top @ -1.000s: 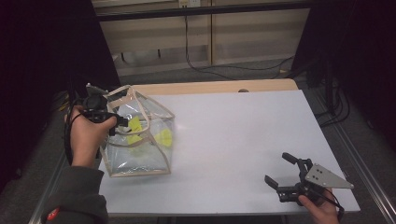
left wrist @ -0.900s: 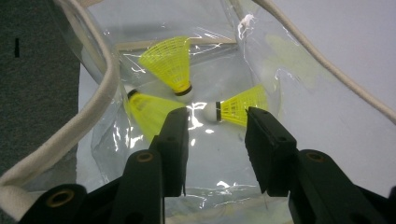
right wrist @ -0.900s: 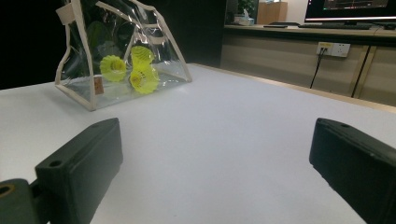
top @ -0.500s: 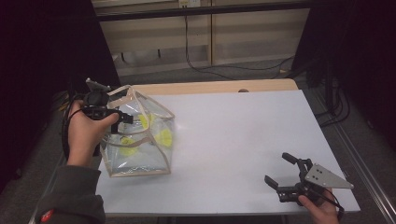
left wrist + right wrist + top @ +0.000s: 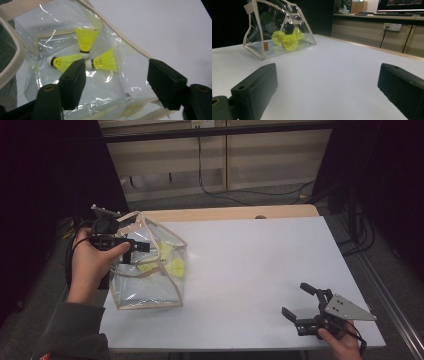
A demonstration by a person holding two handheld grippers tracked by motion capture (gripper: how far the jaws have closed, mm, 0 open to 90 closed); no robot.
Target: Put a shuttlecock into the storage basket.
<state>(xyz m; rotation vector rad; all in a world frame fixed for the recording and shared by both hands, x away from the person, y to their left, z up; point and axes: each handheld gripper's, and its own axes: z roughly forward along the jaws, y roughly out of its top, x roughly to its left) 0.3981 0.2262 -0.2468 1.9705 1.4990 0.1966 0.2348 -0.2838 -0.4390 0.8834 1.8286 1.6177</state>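
A clear plastic bag [image 5: 150, 287] with beige trim stands at the table's left side. Three yellow shuttlecocks [image 5: 167, 262] lie together on its bottom. My left gripper [image 5: 136, 251] hovers at the bag's open top, held by a hand at the left. Its jaws have just been opening and nothing is pressed between them. In the left gripper view, the left gripper [image 5: 116, 65] looks down past its spread jaws at the shuttlecocks [image 5: 86, 40] inside the bag [image 5: 105, 85]. My right gripper [image 5: 296, 300] rests open near the front right edge, empty. The right gripper [image 5: 327, 70] faces the far-off bag [image 5: 259, 32] and shuttlecocks [image 5: 287, 38].
The white table top [image 5: 250, 260] stretches between the bag and the right gripper. A wooden strip [image 5: 225, 212] runs along its far edge. Cables lie on the floor beyond it, and a metal rail [image 5: 390, 305] runs along the right side.
The left gripper has drawn back up and to the left from inside the bag to its open top, and its jaws have spread. The right gripper has stayed still.
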